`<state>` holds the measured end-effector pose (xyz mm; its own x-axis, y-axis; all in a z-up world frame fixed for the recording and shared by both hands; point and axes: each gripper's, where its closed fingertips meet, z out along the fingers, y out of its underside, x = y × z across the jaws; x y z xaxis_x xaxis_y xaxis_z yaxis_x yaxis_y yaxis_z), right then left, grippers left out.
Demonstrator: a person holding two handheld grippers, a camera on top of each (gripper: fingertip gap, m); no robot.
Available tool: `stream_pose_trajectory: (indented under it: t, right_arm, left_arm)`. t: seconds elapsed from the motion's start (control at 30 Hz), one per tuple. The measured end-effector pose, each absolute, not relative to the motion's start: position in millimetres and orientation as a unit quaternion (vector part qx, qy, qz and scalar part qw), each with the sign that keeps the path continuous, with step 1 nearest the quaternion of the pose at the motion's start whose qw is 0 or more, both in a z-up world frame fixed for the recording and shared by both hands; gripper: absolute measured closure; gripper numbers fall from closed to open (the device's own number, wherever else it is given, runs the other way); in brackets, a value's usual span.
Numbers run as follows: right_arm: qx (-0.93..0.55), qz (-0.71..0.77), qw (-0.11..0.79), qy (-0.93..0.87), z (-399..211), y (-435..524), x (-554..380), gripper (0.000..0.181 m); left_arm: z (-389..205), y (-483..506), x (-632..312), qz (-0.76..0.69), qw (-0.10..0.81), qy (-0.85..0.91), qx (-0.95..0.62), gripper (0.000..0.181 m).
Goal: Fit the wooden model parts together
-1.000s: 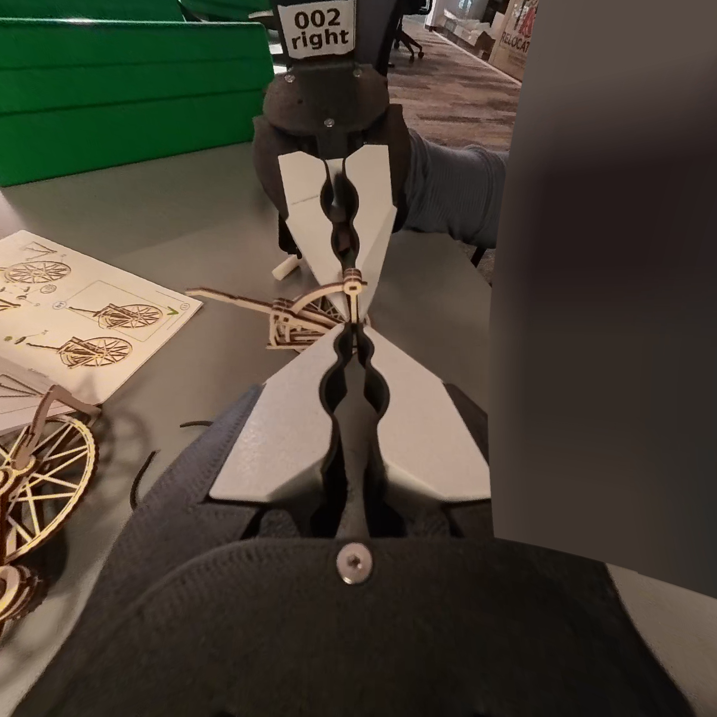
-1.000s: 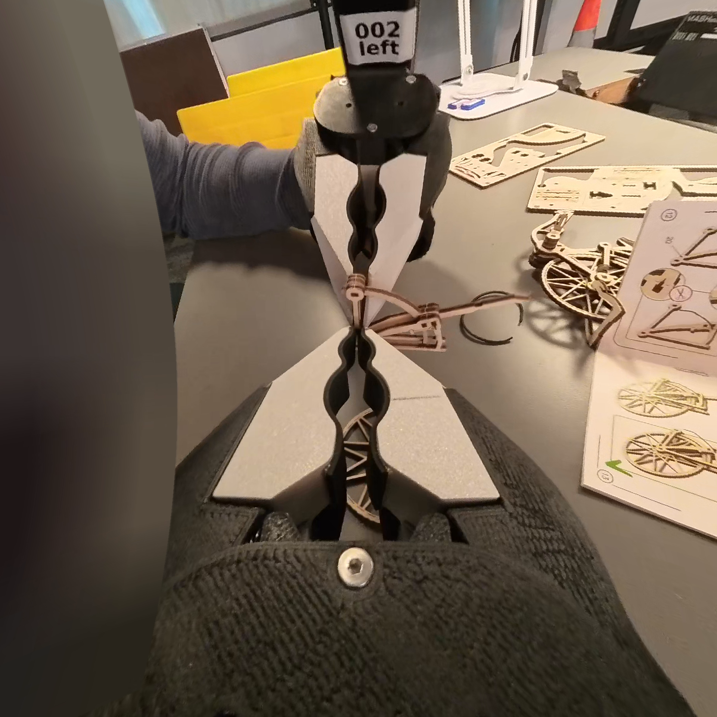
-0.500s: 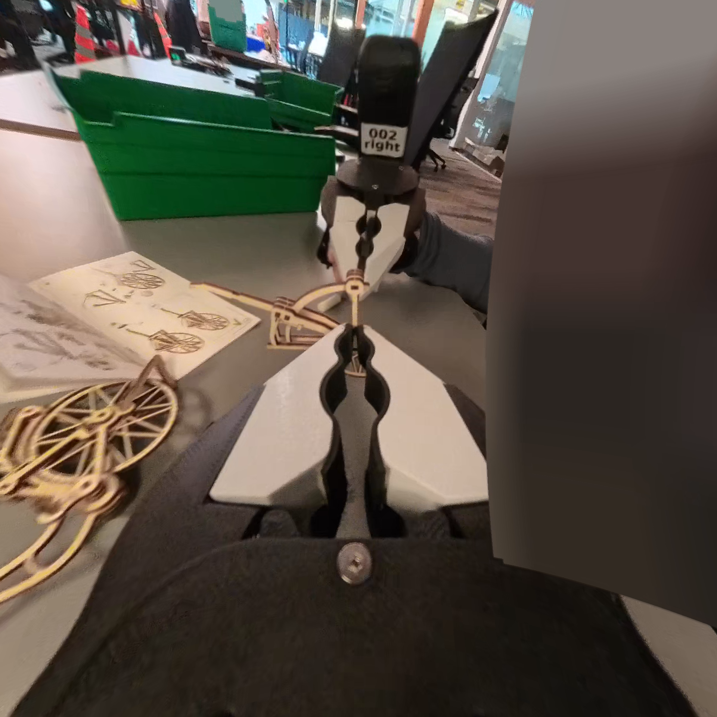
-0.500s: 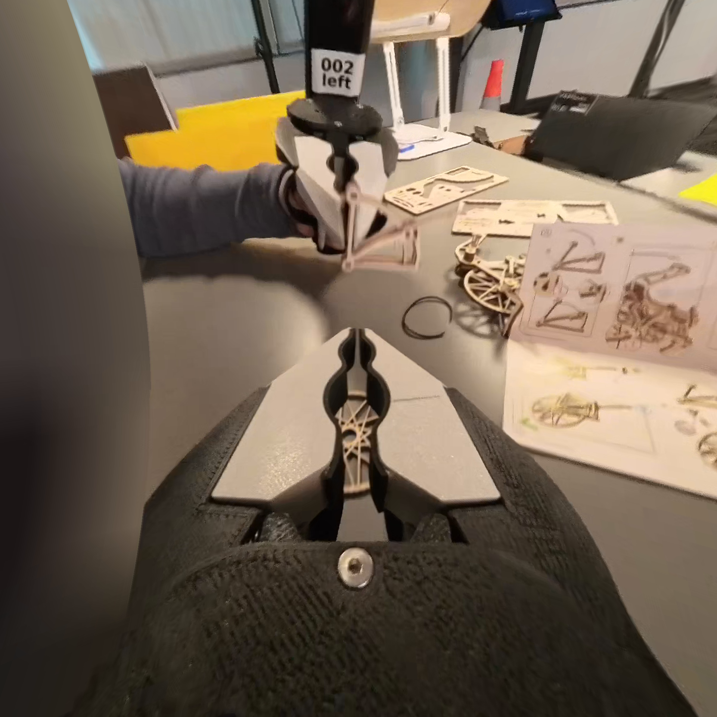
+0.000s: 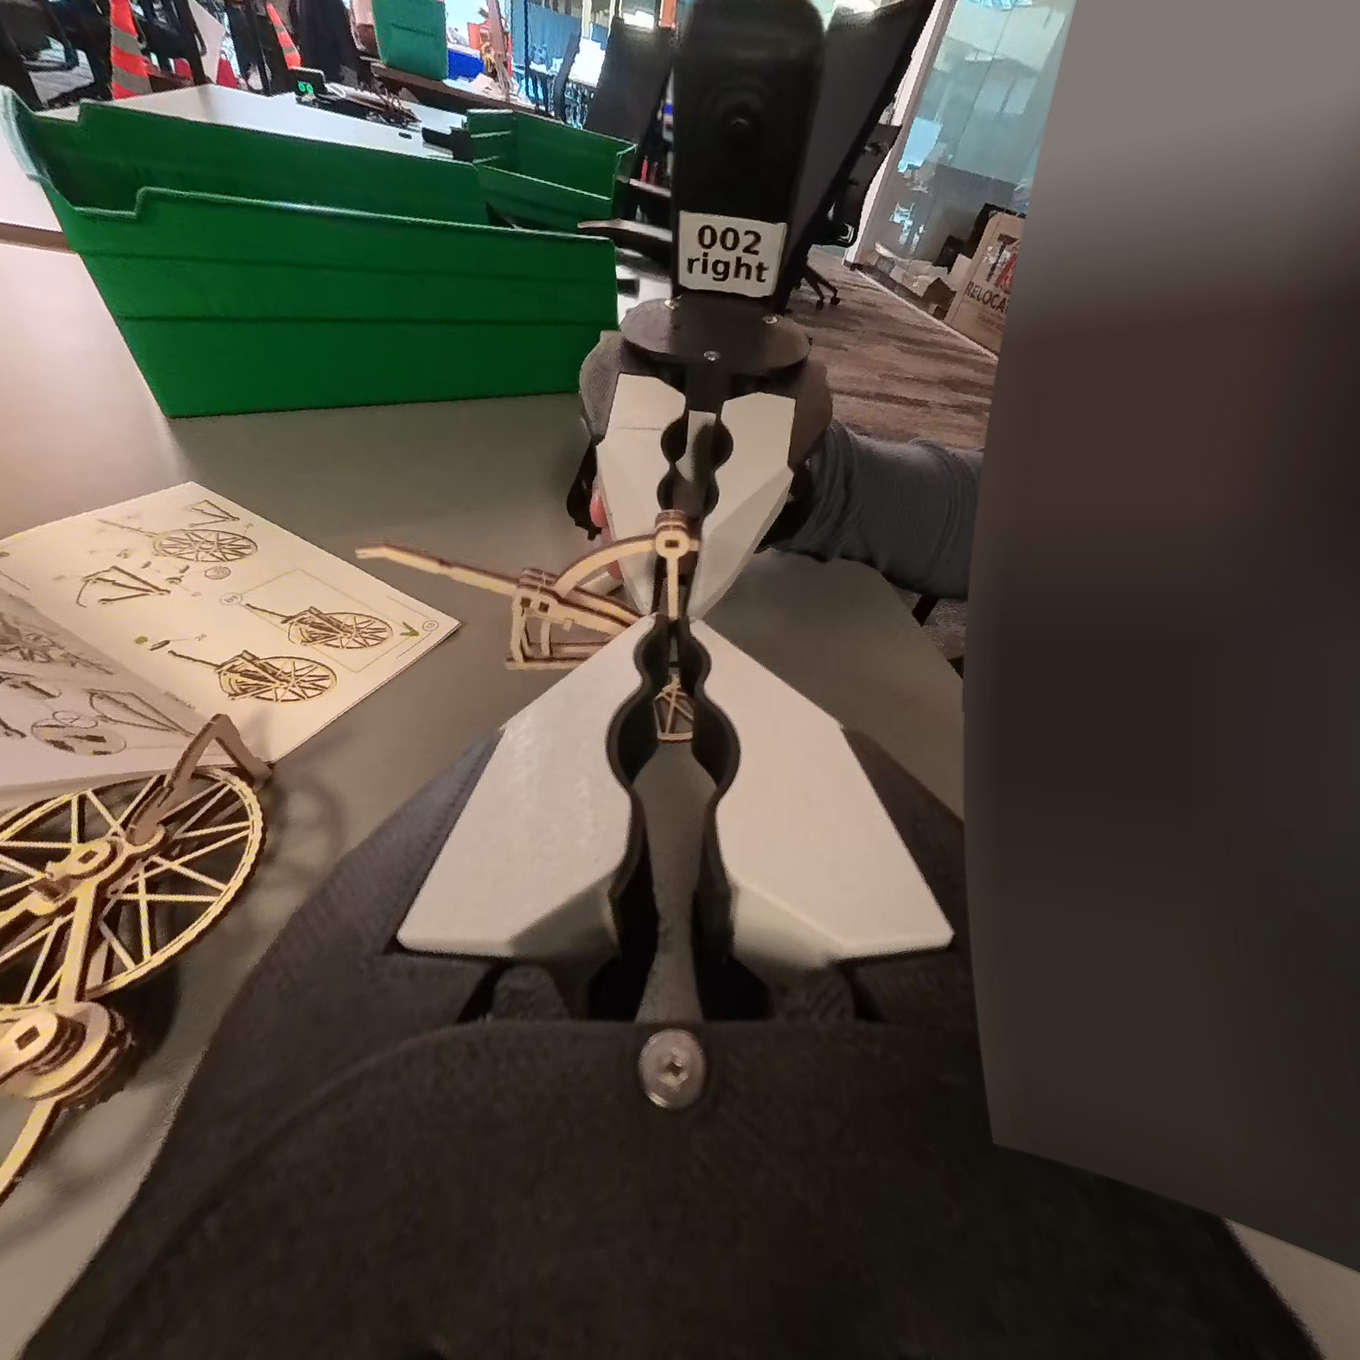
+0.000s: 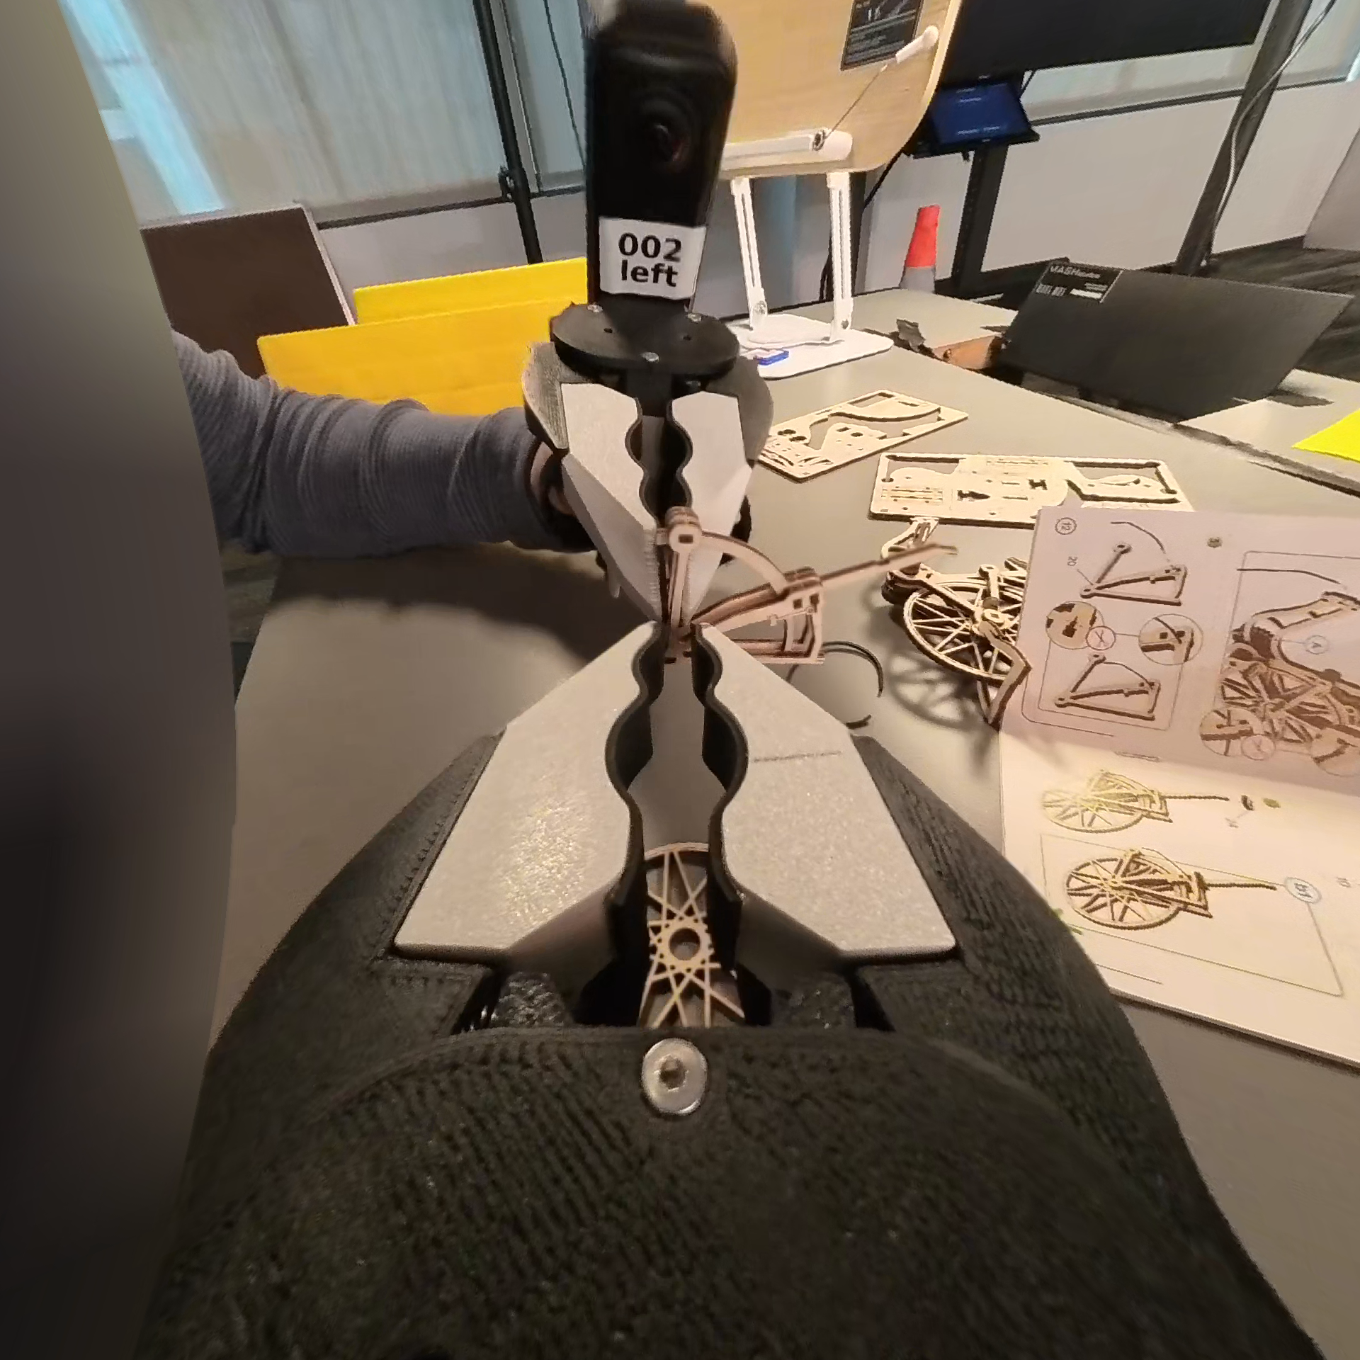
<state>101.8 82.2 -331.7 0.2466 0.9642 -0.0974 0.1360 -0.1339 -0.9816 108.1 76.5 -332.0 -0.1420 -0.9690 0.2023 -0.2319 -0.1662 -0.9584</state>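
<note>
A grey tabletop [image 5: 309,456] carries the kit. The frame piece [image 5: 574,596], clamped in the left hand-held gripper [image 5: 673,625], has been brought back tip-to-tip against the right hand-held gripper [image 6: 673,636], clenched on a spoked wheel [image 6: 681,949], so joining is resumed. Beside them, one finished wheel assembly [image 5: 110,868], one booklet [image 5: 221,611] and two punched sheets [image 6: 1023,478] are counted.

White printed label [image 5: 727,254] above the right claw [image 5: 666,607] (likewise the left claw [image 6: 673,625]); numbered instruction booklet [image 6: 1177,662].
</note>
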Motion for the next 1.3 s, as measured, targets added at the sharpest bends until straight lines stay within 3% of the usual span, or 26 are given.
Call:
stream_pose_trajectory:
  t: [0.17, 0.5, 0.67, 0.93, 1.13, 1.3]
  right_arm:
    - [-0.625, 0.431, 0.485, -0.435, -332, 84, 103, 0.169]
    - [-0.615, 0.411, 0.518, -0.431, -326, 88, 109, 0.171]
    - [-0.605, 0.464, 0.489, -0.424, -323, 79, 101, 0.164]
    - [-0.608, 0.438, 0.494, -0.441, -327, 79, 99, 0.181]
    - [-0.609, 0.435, 0.486, -0.451, -330, 76, 100, 0.181]
    - [-0.611, 0.407, 0.477, -0.484, -336, 71, 100, 0.181]
  left_arm:
    - [-332, 77, 109, -0.525, 0.352, 0.544, -0.552, 0.181]
    - [-332, 80, 108, -0.528, 0.356, 0.535, -0.555, 0.180]
    - [-329, 79, 108, -0.533, 0.360, 0.534, -0.549, 0.181]
    - [-330, 74, 110, -0.539, 0.355, 0.539, -0.542, 0.181]
    - [-331, 71, 111, -0.551, 0.343, 0.533, -0.543, 0.175]
    - [-336, 68, 111, -0.513, 0.349, 0.560, -0.548, 0.181]
